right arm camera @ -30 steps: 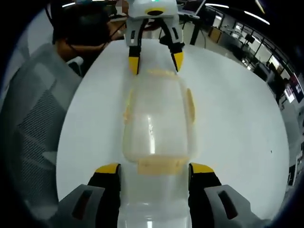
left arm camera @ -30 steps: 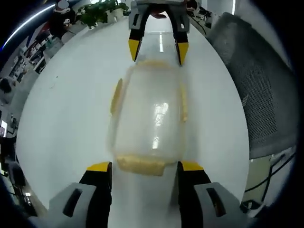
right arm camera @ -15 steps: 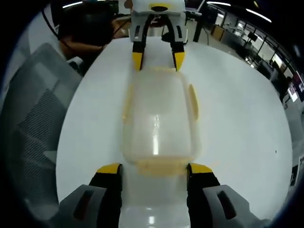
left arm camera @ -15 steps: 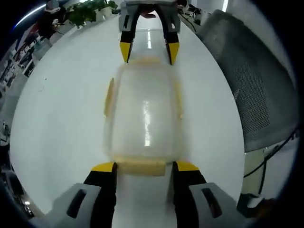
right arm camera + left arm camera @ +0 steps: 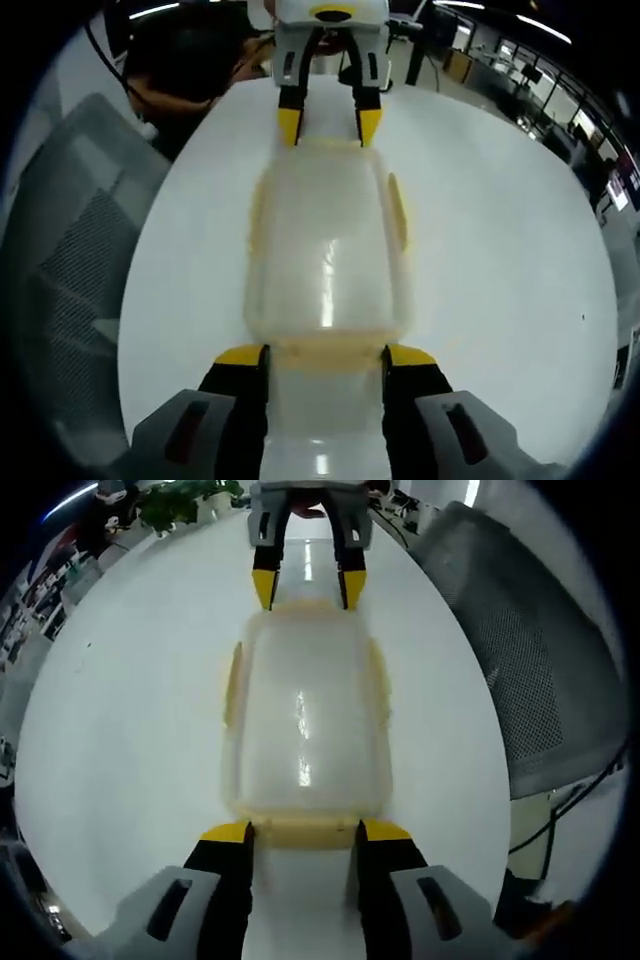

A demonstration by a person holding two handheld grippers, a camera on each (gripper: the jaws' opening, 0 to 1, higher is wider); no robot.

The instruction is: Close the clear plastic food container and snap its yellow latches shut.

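Clear plastic, frosted by glare, makes up the food container (image 5: 305,730), which lies lid-on in the middle of the round white worktop (image 5: 130,730). Everything else is placed from that container. The left tongs (image 5: 303,832) sit at its near short end in the left gripper view, yellow tips apart and flanking the yellow end latch (image 5: 303,830), just beside it; whether the tips touch the latch cannot be told. At the container's far short end the right tongs (image 5: 305,588) face back, tips apart and just at the rim.

In the right gripper view the same container (image 5: 325,250) lies lengthwise, with the right tongs (image 5: 325,355) at its near end, tips apart on either side of the near latch (image 5: 325,350), and the left tongs (image 5: 328,125) at the far end. A yellow side latch (image 5: 397,210) lies flat along the container's long side, and another side latch (image 5: 232,685) shows in the left gripper view. A grey mesh chair (image 5: 520,650) stands beside the worktop (image 5: 500,250), well clear of the container, and a green plant (image 5: 180,502) is beyond the far end.
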